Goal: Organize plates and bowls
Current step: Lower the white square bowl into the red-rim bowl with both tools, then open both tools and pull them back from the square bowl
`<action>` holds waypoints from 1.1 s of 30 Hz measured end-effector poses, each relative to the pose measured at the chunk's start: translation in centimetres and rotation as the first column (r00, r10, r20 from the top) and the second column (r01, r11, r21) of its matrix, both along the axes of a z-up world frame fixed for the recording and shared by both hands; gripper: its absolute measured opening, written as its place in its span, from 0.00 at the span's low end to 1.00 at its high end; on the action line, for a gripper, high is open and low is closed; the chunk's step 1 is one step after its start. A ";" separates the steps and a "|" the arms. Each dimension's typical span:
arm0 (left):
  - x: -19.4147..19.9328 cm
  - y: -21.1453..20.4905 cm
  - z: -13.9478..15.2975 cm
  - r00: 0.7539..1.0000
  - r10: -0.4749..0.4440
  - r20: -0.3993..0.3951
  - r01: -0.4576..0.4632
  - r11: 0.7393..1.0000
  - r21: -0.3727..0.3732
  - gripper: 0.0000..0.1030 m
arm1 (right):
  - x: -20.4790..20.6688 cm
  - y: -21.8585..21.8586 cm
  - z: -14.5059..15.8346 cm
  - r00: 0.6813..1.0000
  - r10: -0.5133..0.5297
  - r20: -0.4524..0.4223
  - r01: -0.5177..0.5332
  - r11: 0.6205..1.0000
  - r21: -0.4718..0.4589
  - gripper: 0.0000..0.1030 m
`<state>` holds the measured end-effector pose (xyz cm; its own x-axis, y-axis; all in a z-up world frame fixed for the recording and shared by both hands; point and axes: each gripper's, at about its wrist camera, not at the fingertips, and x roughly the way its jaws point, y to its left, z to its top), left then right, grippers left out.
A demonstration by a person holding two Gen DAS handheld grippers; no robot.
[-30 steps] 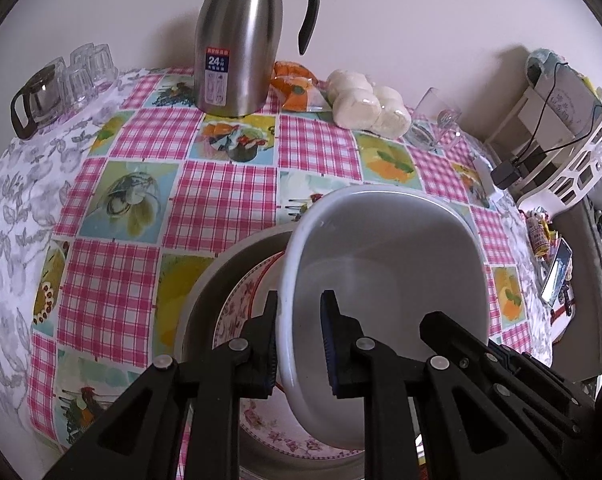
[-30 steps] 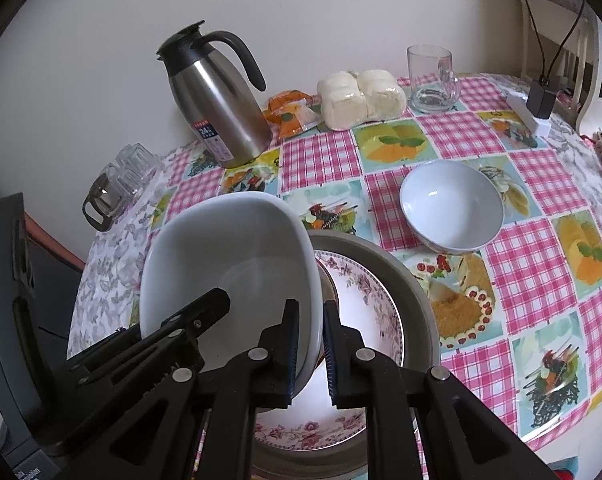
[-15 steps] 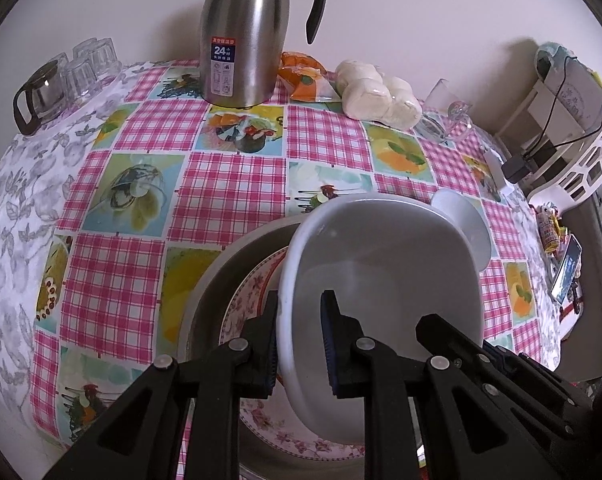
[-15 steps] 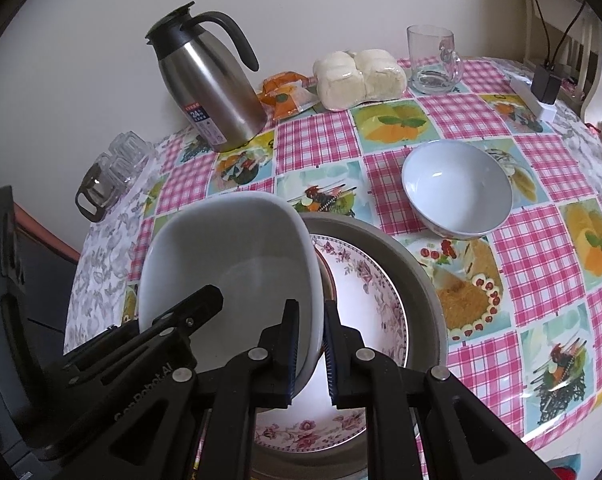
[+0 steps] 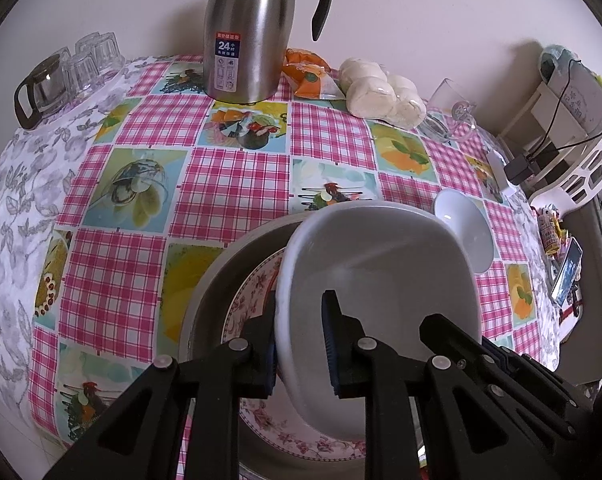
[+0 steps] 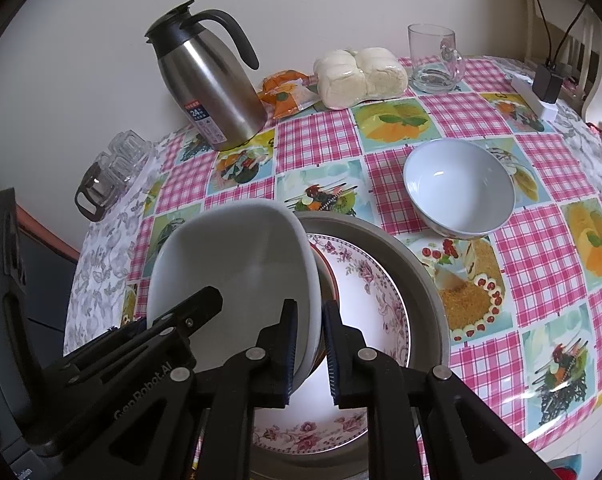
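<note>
A white square-ish bowl (image 5: 381, 280) (image 6: 237, 264) hangs tilted over a floral plate (image 5: 253, 300) (image 6: 365, 288), which lies inside a wide grey plate (image 5: 213, 288) (image 6: 421, 280). My left gripper (image 5: 301, 344) is shut on the bowl's left rim, and my right gripper (image 6: 309, 352) is shut on its right rim. Each gripper also shows in the other's view, the right gripper (image 5: 461, 344) and the left gripper (image 6: 193, 312). A round pale bowl (image 6: 459, 188) (image 5: 465, 232) stands alone on the checked tablecloth to the right. Something red-brown shows under the white bowl's edge.
At the back stand a steel thermos (image 5: 249, 32) (image 6: 209, 88), an orange snack pack (image 6: 285, 92), wrapped buns (image 6: 361, 72) and a glass mug (image 6: 435, 60). Small glasses and a glass pot (image 5: 57, 80) sit back left. A white chair (image 5: 581, 152) stands beyond the right edge.
The white bowl has sunk a little in the left wrist view, uncovering the round pale bowl behind it. Both grips stay as they were.
</note>
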<state>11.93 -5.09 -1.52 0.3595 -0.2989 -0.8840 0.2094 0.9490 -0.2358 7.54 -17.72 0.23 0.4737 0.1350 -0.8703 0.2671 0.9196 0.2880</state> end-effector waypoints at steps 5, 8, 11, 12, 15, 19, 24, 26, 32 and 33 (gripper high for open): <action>0.1 0.1 0.1 1.000 0.005 0.002 -0.005 1.000 0.000 0.20 | -0.1 -0.1 0.2 1.000 0.000 0.001 0.000 1.000 0.001 0.20; 0.1 0.2 0.1 1.000 0.005 0.001 -0.005 1.000 -0.002 0.20 | -0.1 0.0 0.2 1.000 0.001 0.002 -0.001 1.000 -0.002 0.20; 0.1 0.3 0.1 1.000 0.009 0.000 -0.009 1.000 -0.006 0.20 | -0.1 -0.1 0.3 1.000 0.000 0.002 0.000 1.000 0.000 0.20; 0.1 0.4 0.1 1.000 0.011 -0.001 -0.011 1.000 -0.008 0.20 | -0.1 -0.1 0.4 1.000 -0.001 0.003 0.001 1.000 0.002 0.20; 0.1 0.6 0.1 1.000 0.015 -0.003 -0.016 1.000 -0.011 0.20 | -0.2 -0.2 0.6 1.000 -0.004 0.008 0.003 1.000 0.004 0.20; 0.1 0.8 0.1 1.000 0.022 -0.004 -0.022 1.000 0.000 0.20 | -0.2 -0.1 0.8 1.000 0.006 0.016 -0.006 1.000 0.004 0.20; 0.0 0.6 0.2 1.000 0.021 0.004 -0.021 0.999 0.029 0.21 | -0.2 0.1 0.8 1.000 0.015 0.019 -0.015 1.000 0.006 0.20; -0.1 0.6 0.3 1.000 0.020 0.009 -0.020 0.999 0.026 0.28 | -0.1 0.0 0.5 1.000 0.014 0.007 -0.014 1.000 0.007 0.20; -0.3 1.1 1.3 0.999 0.029 0.043 -0.030 1.000 0.005 0.34 | -0.1 -0.2 0.3 1.000 0.008 0.002 -0.008 1.000 0.010 0.21; -0.2 1.2 1.3 0.998 0.038 0.046 -0.038 0.999 0.004 0.34 | -0.1 -0.2 0.3 1.000 0.007 0.001 -0.007 1.000 0.011 0.21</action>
